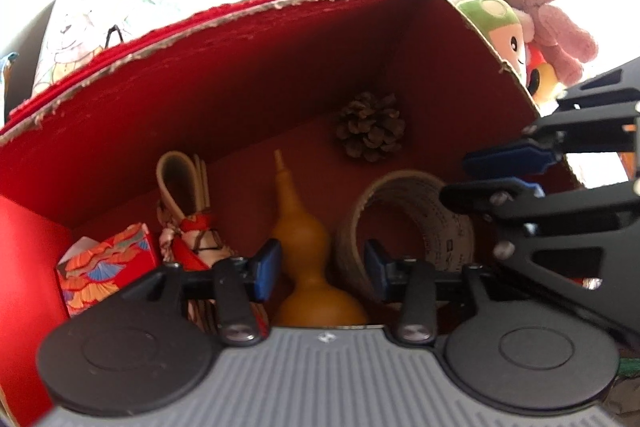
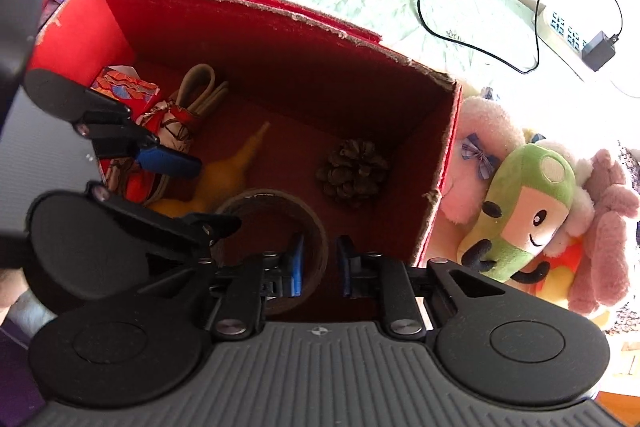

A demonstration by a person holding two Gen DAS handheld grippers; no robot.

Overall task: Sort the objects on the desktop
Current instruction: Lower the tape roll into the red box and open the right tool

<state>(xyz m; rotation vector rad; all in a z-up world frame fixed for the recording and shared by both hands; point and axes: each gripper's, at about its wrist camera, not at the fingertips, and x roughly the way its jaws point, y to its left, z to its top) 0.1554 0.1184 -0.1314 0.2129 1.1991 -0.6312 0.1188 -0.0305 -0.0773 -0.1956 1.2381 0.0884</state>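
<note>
Right wrist alone shows charger (image 2: 599, 49); both show pinecone (image 1: 370, 127).

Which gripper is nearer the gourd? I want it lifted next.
Left. The left gripper straddles the gourd; the right gripper sits over the tape roll beside it.

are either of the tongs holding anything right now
Nothing is held. The left tongs stand open around the gourd without gripping it; the right tongs hang open over the tape roll.

cardboard box (image 1: 248, 75) matt, ragged rim | gourd (image 1: 308, 243) glossy | plush toys (image 2: 520, 211) fuzzy
</note>
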